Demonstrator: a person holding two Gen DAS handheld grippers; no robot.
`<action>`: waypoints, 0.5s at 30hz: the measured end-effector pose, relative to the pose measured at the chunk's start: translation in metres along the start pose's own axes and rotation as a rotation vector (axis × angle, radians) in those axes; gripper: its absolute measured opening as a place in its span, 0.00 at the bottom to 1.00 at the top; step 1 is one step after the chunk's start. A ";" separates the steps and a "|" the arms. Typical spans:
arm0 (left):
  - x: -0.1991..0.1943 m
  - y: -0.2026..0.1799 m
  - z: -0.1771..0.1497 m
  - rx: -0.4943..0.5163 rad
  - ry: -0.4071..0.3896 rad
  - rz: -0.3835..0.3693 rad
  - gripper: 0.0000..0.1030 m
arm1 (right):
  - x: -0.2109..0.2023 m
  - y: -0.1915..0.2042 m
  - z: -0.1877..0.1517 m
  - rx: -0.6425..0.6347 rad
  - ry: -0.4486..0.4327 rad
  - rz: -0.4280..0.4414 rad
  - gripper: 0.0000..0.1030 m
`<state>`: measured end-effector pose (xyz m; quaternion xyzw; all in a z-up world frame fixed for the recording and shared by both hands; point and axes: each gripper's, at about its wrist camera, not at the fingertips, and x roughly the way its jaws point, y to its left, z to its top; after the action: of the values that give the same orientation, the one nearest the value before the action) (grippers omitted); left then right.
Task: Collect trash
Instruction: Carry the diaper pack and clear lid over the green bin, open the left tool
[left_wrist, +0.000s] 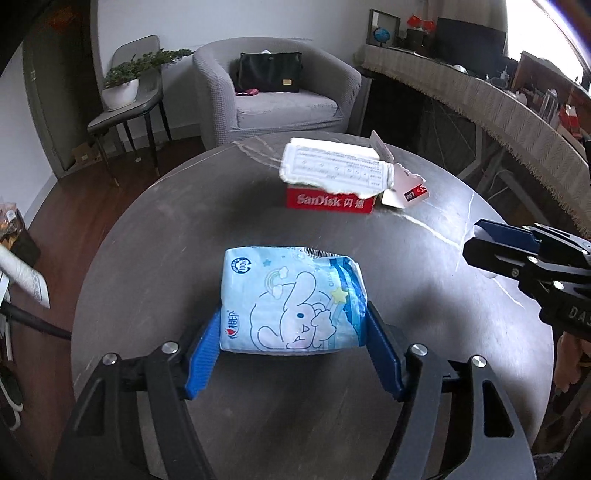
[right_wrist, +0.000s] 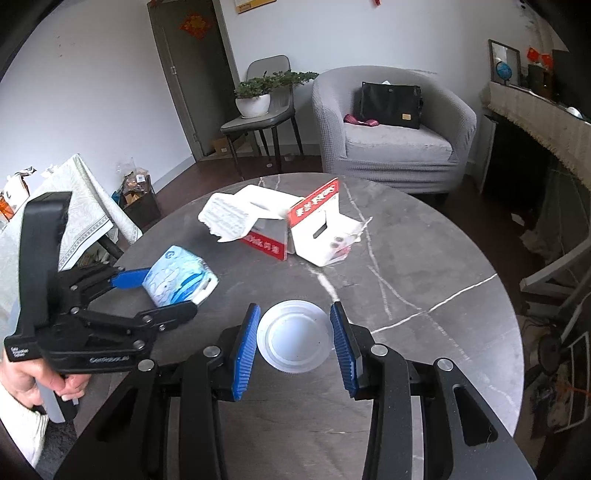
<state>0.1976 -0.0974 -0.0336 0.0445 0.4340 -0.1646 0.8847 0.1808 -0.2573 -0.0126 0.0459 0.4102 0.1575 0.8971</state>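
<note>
On the left of the round grey marble-patterned table (left_wrist: 155, 229), the left gripper (left_wrist: 293, 345) has its jaws set wide around a soft pale-blue plastic tissue pack printed with a white cartoon rabbit (left_wrist: 291, 299). The blue pads sit against the pack's two short ends at its near edge, so they appear closed on it, though how firmly cannot be told. The pack's long axis runs left to right, straight across the gap, and its printed face points up; from the right wrist view it looks tipped, and whether it is off the table is unclear. To the right, the right gripper (right_wrist: 295, 341) brackets a flat round white plastic lid (right_wrist: 293, 338) lying on the table; the jaws stand open, apart from its rim on both sides. The lid is round, with no long axis, centred between the pads. Farther off lies a torn red-and-white cardboard box with a printed paper sheet over it (left_wrist: 332, 173), well apart from both grippers, roughly between them.
</note>
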 end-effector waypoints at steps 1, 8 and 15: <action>-0.004 0.004 -0.003 -0.011 -0.005 0.000 0.71 | -0.001 0.003 -0.001 0.000 -0.002 0.003 0.38; -0.030 0.017 -0.025 -0.014 -0.040 0.034 0.71 | -0.001 0.030 -0.006 0.002 -0.012 0.020 0.38; -0.061 0.047 -0.051 -0.039 -0.061 0.065 0.71 | 0.006 0.066 -0.007 -0.021 -0.005 0.039 0.38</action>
<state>0.1402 -0.0266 -0.0207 0.0363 0.4082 -0.1285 0.9031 0.1631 -0.1934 -0.0082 0.0448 0.4053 0.1790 0.8954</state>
